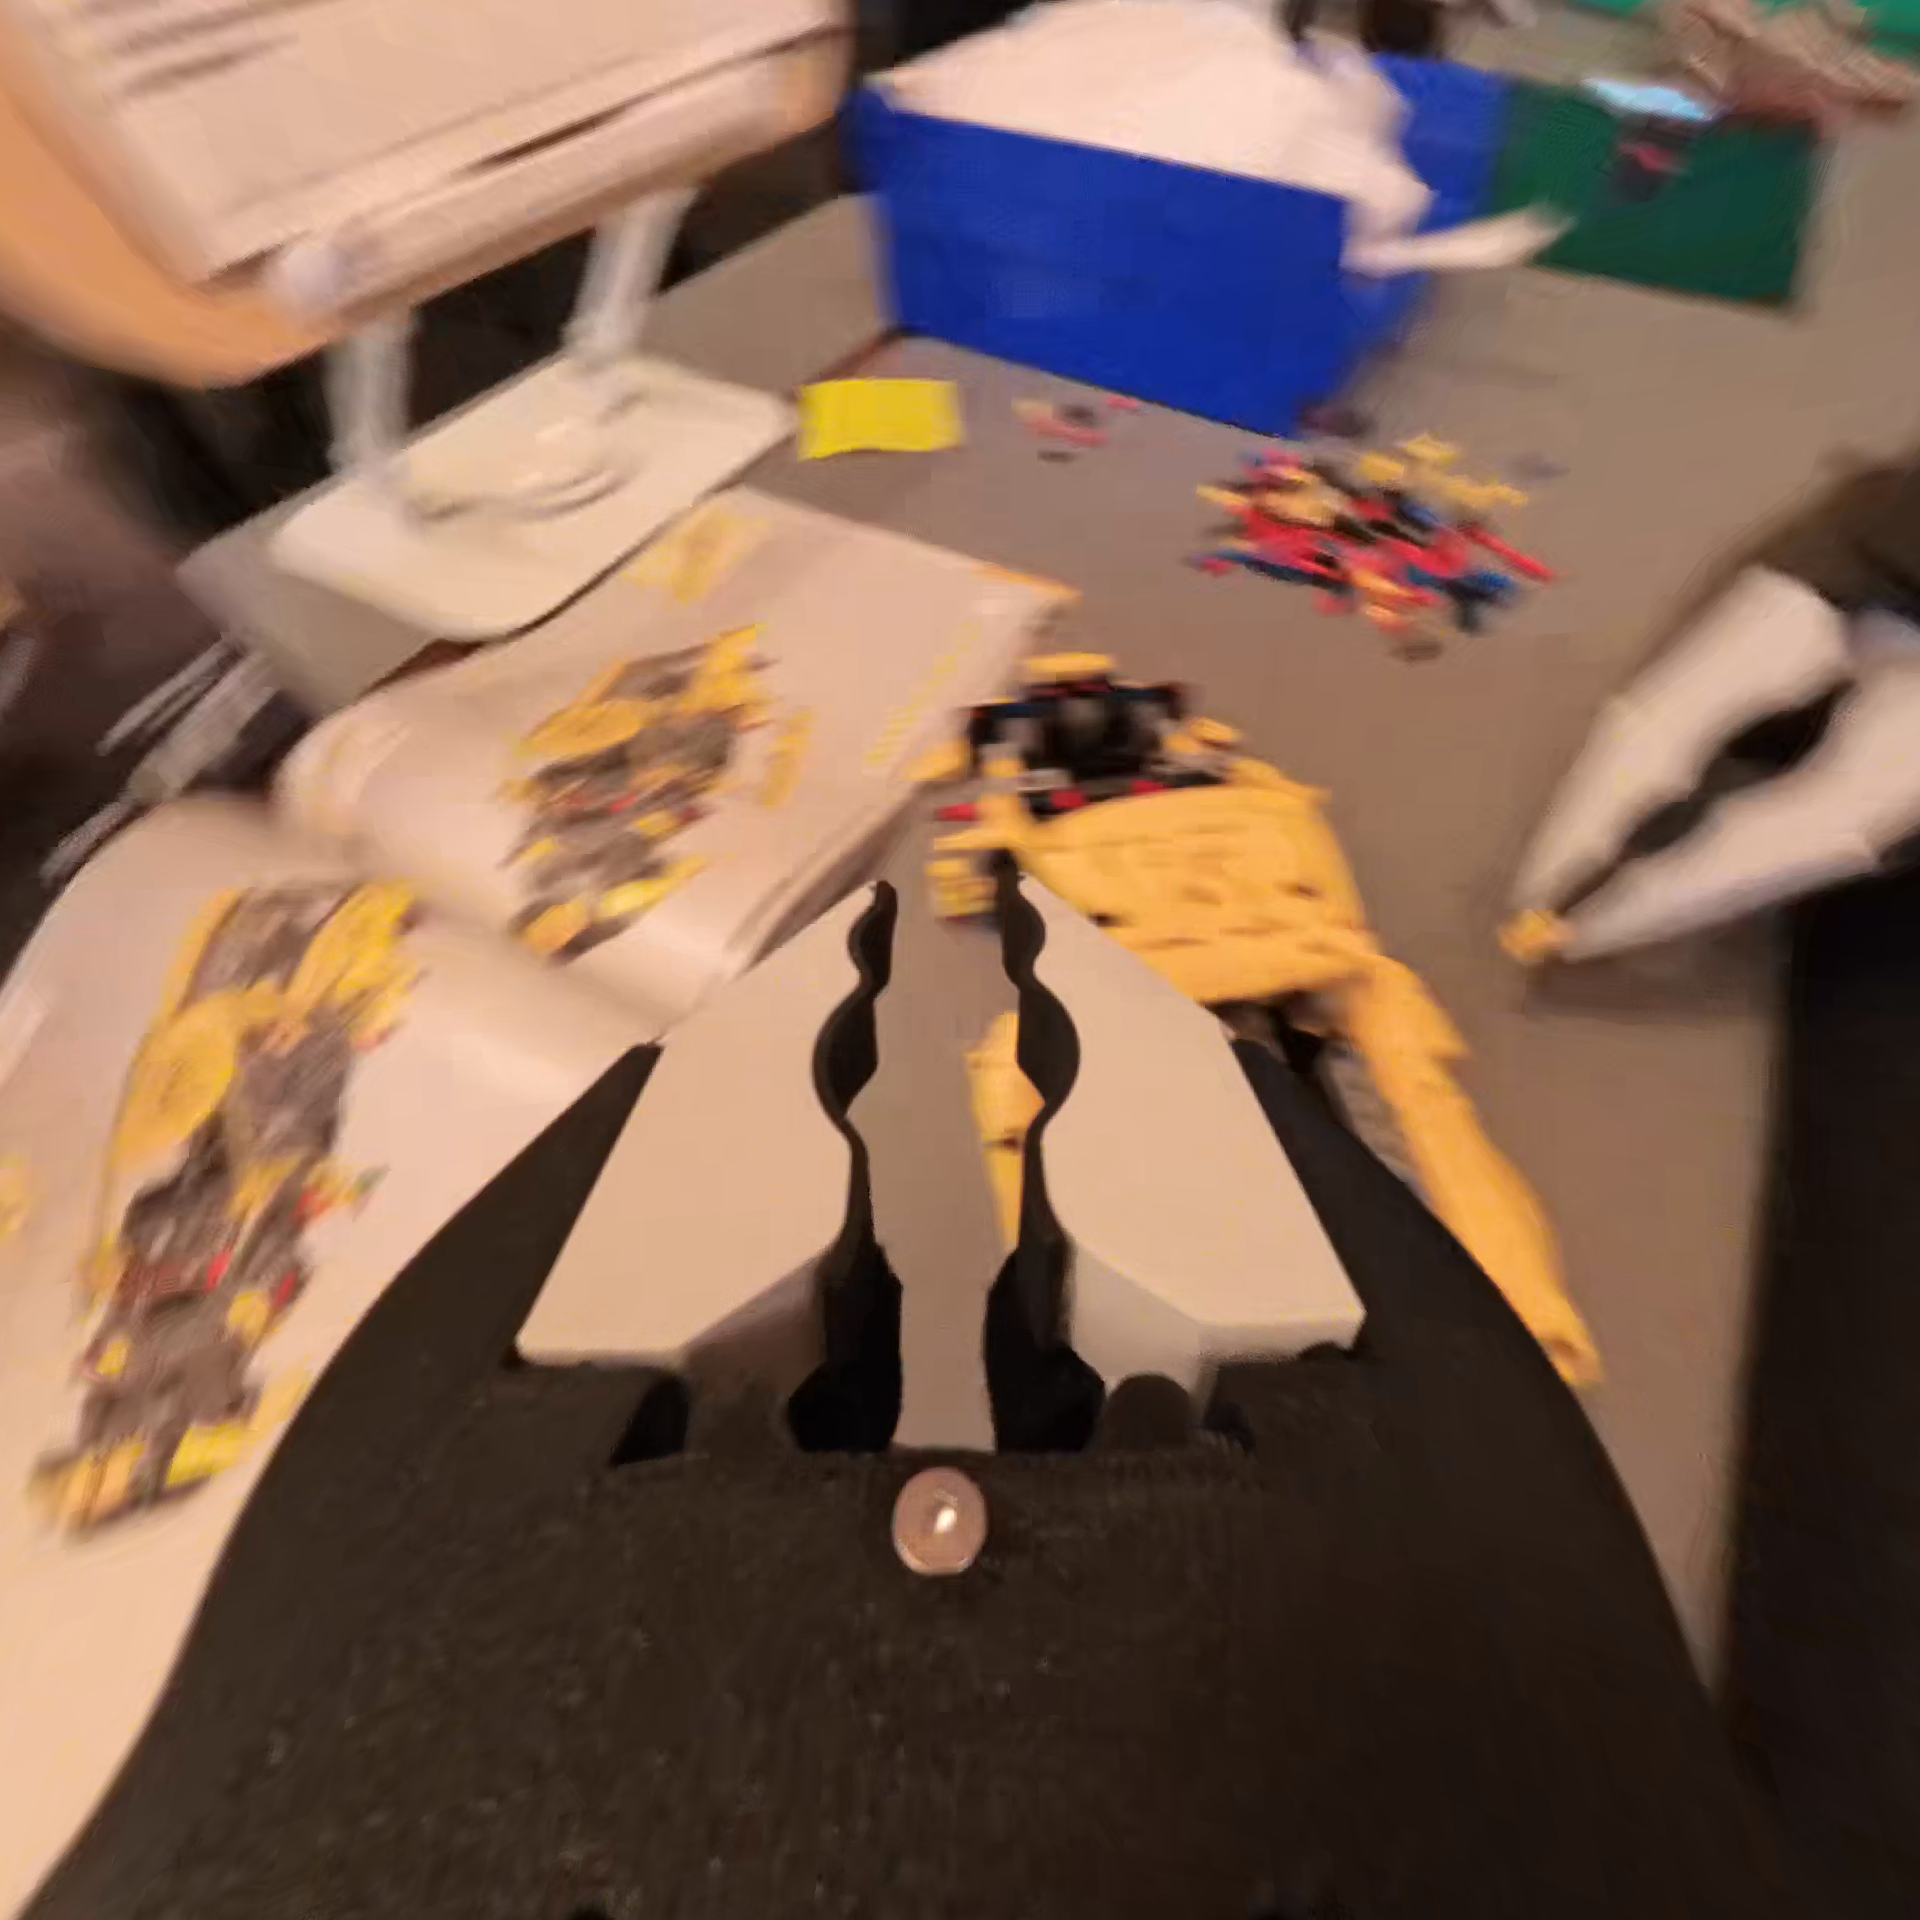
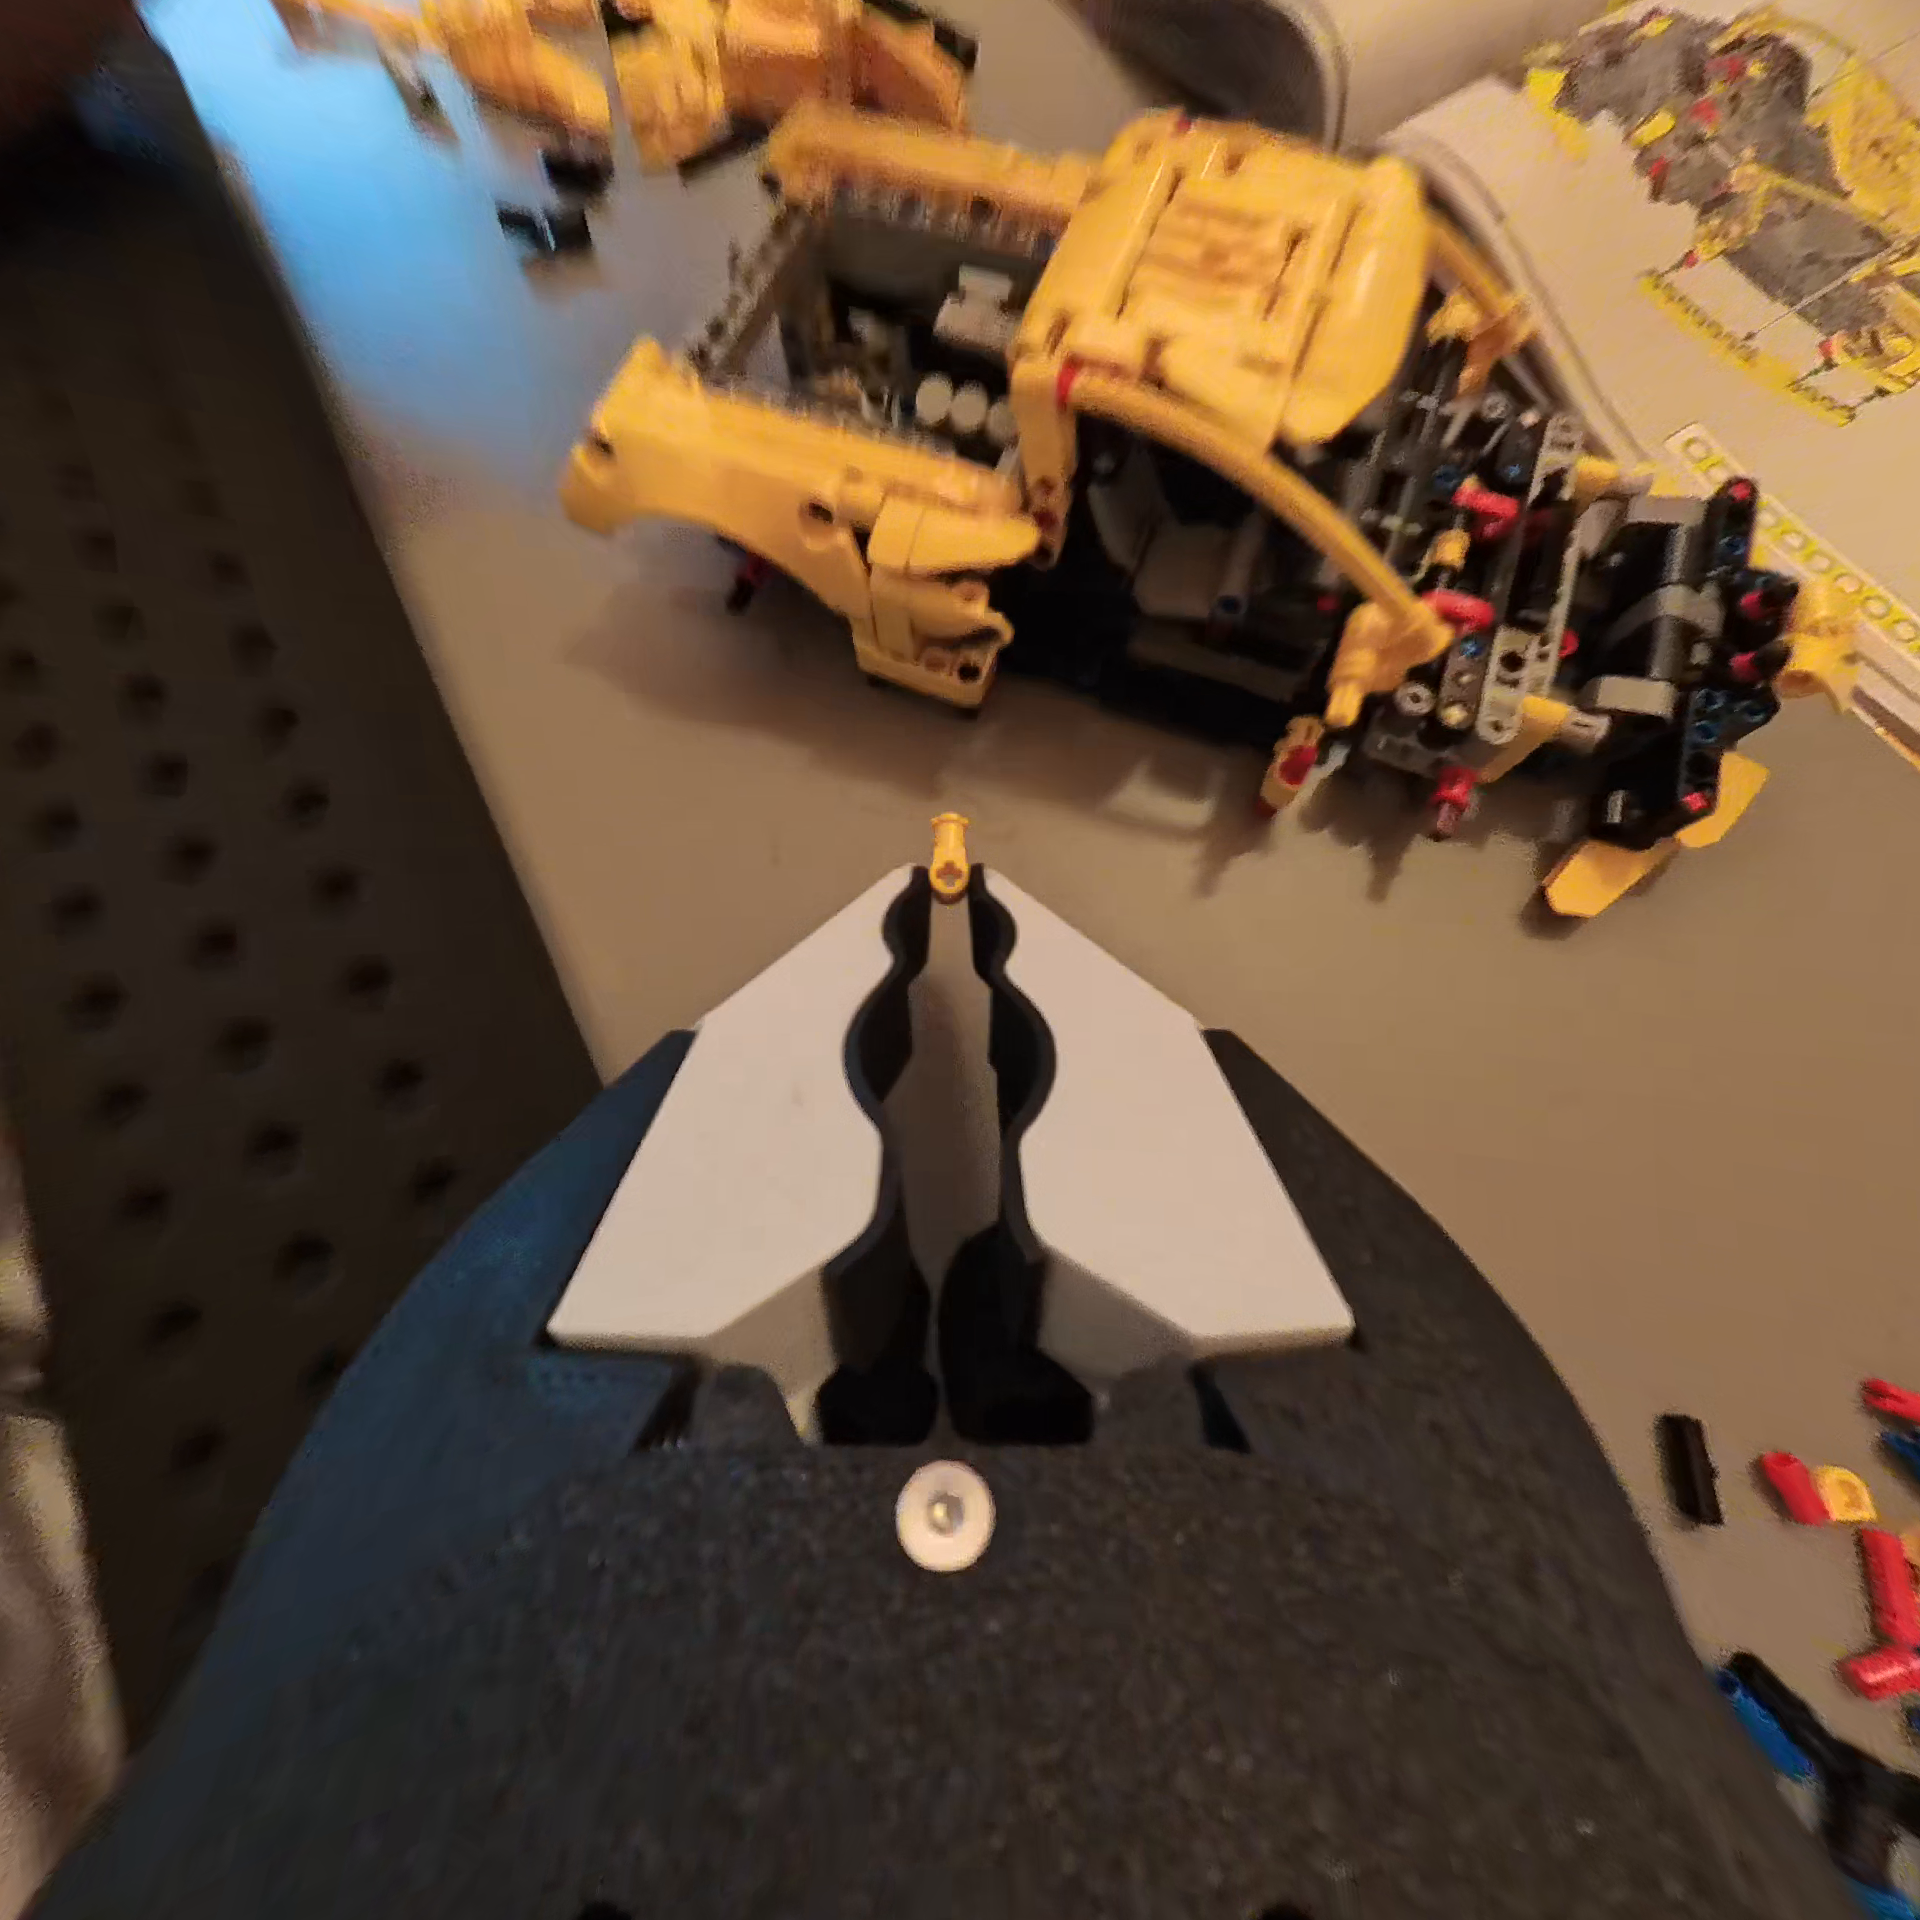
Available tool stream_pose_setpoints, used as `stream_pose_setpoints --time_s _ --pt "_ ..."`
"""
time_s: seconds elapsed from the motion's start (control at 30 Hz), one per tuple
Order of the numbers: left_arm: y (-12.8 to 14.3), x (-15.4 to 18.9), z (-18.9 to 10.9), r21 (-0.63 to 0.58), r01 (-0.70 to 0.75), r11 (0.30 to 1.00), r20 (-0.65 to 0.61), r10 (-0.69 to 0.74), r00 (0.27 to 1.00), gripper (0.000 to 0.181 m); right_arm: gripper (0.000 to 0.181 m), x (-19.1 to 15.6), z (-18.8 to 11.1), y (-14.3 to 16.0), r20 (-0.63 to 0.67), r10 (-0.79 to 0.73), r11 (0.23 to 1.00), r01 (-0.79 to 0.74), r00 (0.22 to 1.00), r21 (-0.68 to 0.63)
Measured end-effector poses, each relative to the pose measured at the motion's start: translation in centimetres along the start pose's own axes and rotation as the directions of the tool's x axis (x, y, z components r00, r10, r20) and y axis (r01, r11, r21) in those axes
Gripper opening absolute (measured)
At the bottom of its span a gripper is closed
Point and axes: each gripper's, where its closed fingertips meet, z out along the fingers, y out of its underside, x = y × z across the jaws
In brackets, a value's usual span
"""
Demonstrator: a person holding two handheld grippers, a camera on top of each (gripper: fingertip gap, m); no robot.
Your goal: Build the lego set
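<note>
A partly built yellow and black lego vehicle point(image 2: 1195, 468) stands on the grey table point(image 2: 1351, 1039); it also shows in the left wrist view point(image 1: 1195, 862). My right gripper point(image 2: 949, 883) is shut on a small yellow connector piece point(image 2: 949, 847) that sticks out past its tips, just above the table in front of the vehicle. The left wrist view shows the right gripper point(image 1: 1538, 925) at the right with the yellow piece point(image 1: 1529, 935) at its tips. My left gripper point(image 1: 943, 894) is open, hovering at the vehicle's near left side in a blurred view. Nothing is pressed between its pads.
An open instruction booklet point(image 1: 675, 748) lies left of the vehicle, also seen in the right wrist view point(image 2: 1714, 208). A pile of loose pieces point(image 1: 1371, 530) lies farther back, with a blue bin point(image 1: 1122, 270) behind. A black perforated board point(image 2: 156, 831) borders the table. Across from one pair of fingers to the other is roughly 20 cm.
</note>
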Motion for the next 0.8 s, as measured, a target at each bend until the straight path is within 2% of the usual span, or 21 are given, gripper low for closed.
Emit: stream_pose_setpoints --time_s 0.07,0.1,0.17,0.23,0.3,0.33,0.37,0.4,0.47,0.53,0.7,0.8 --pt "-0.2 6.1 0.1 -0.011 -0.241 0.970 -0.117 0.238 0.964 0.021 0.005 0.0 -1.1 -2.0 0.057 0.078 0.994 -0.082 0.995 0.071" --pt "-0.2 8.5 0.1 -0.014 -0.366 0.930 -0.134 0.361 0.923 0.021 0.005 0.1 -1.7 -3.0 0.082 0.107 0.988 -0.115 0.991 0.106" --pt "0.0 12.0 0.4 -0.023 -0.585 0.811 -0.127 0.578 0.806 0.022 0.005 -0.2 -2.6 -4.8 0.157 0.149 0.972 -0.174 0.976 0.156" --pt "0.4 13.9 1.0 -0.058 -0.750 0.659 -0.109 0.742 0.661 0.025 0.005 -0.5 -3.2 -6.0 0.223 0.166 0.964 -0.206 0.961 0.170" --pt "0.3 14.8 1.6 -0.065 -0.843 0.534 -0.071 0.840 0.537 0.024 0.005 -0.8 -3.5 -6.8 0.259 0.146 0.966 -0.194 0.955 0.169" --pt "0.2 15.2 1.9 -0.063 -0.866 0.496 -0.062 0.864 0.500 0.024 0.005 -0.9 -3.7 -7.0 0.267 0.129 0.970 -0.178 0.955 0.167" --pt "0.1 15.5 2.2 -0.056 -0.878 0.475 -0.050 0.877 0.478 0.021 0.005 -0.9 -3.7 -7.1 0.262 0.116 0.973 -0.162 0.958 0.162" --pt "-0.2 15.7 2.5 -0.045 -0.886 0.461 -0.029 0.886 0.462 0.009 0.005 -0.9 -3.8 -7.2 0.257 0.105 0.976 -0.149 0.961 0.159" --pt "-0.8 15.6 2.8 -0.047 -0.899 0.436 0.026 0.900 0.435 0.007 0.005 -0.5 -4.2 -7.4 0.224 0.093 0.977 -0.132 0.970 0.166" --pt "-1.8 15.5 2.9 -0.043 -0.885 0.464 0.086 0.884 0.459 0.005 0.005 0.1 -4.8 -8.1 0.202 0.104 0.965 -0.148 0.974 0.217" --pt "-3.3 15.5 3.3 0.030 -0.706 0.708 0.157 0.694 0.703 0.005 0.005 1.0 -5.9 -9.3 0.216 0.185 0.894 -0.256 0.959 0.368" --pt "-3.0 15.4 3.9 0.041 -0.607 0.794 0.171 0.593 0.787 0.005 0.005 1.5 -5.7 -8.9 0.225 0.244 0.861 -0.318 0.943 0.398"
